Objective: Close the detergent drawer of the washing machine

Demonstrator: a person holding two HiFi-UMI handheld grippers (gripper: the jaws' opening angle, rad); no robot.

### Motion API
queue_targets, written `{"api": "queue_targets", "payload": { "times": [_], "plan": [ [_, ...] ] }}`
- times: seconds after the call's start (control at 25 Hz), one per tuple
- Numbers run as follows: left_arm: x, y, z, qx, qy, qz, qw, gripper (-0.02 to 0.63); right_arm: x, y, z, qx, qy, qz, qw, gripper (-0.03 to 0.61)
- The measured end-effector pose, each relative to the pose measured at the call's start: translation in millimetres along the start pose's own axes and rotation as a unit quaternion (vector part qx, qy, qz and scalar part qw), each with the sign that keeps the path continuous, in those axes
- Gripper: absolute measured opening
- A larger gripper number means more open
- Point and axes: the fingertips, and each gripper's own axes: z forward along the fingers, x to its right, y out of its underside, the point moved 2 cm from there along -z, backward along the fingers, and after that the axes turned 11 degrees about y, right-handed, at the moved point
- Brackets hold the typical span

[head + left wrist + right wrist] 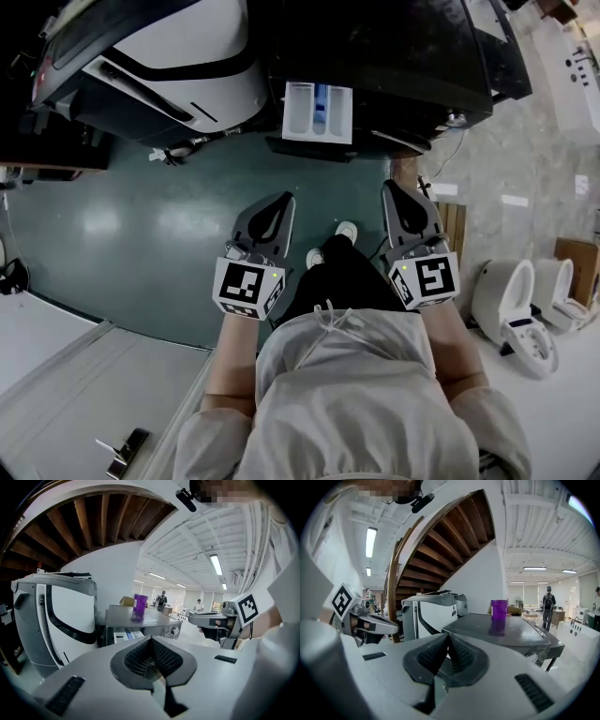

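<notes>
Head view: the detergent drawer (317, 112) stands pulled out from the washing machine (394, 56), ahead of both your grippers and well apart from them.
Left gripper (281, 202): jaws pressed together, nothing between them.
Right gripper (397, 192): jaws pressed together, empty.
Step in hand: approach. Bring one gripper squarely to the drawer's front edge and push straight in, level, to avoid jamming.
Containers: drawer compartments look bare. Purple cup (498, 609) stands on the machine's top, contents not visible.

Dark green floor (141, 225), wooden stair underside (440, 541) overhead, white ceiling (187, 541) with strip lights (216, 564).
</notes>
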Motion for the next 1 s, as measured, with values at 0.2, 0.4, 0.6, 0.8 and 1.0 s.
{"api": "queue_targets", "payload": {
  "times": [0.2, 0.4, 0.6, 0.8, 1.0],
  "plan": [
    [-25.9, 22.1, 35.6, -0.01, -0.009, -0.011, 0.9998, 0.018, 13.1, 28.6, 31.6, -0.01, 0.003, -0.003, 1.0, 0.006],
    [-49.9, 48.1, 71.5, -0.021, -0.026, -0.035, 0.9988, 0.018, 25.7, 56.3, 66.0, -0.028, -0.004, -0.009, 1.0, 0.006],
    [-67.1, 83.6, 97.3, -0.054, -0.041, -0.052, 0.9963, 0.018, 33.9, 75.2, 95.3, -0.045, -0.015, -0.01, 0.999, 0.006],
    [-80.3, 99.9, 114.7, -0.072, -0.043, -0.051, 0.9952, 0.018, 44.5, 88.2, 123.3, -0.054, -0.015, -0.006, 0.998, 0.006],
    [-92.4, 105.0, 122.9, -0.072, -0.052, -0.062, 0.9941, 0.018, 46.2, 92.3, 142.0, -0.059, -0.028, -0.005, 0.998, 0.006]
  ]
}}
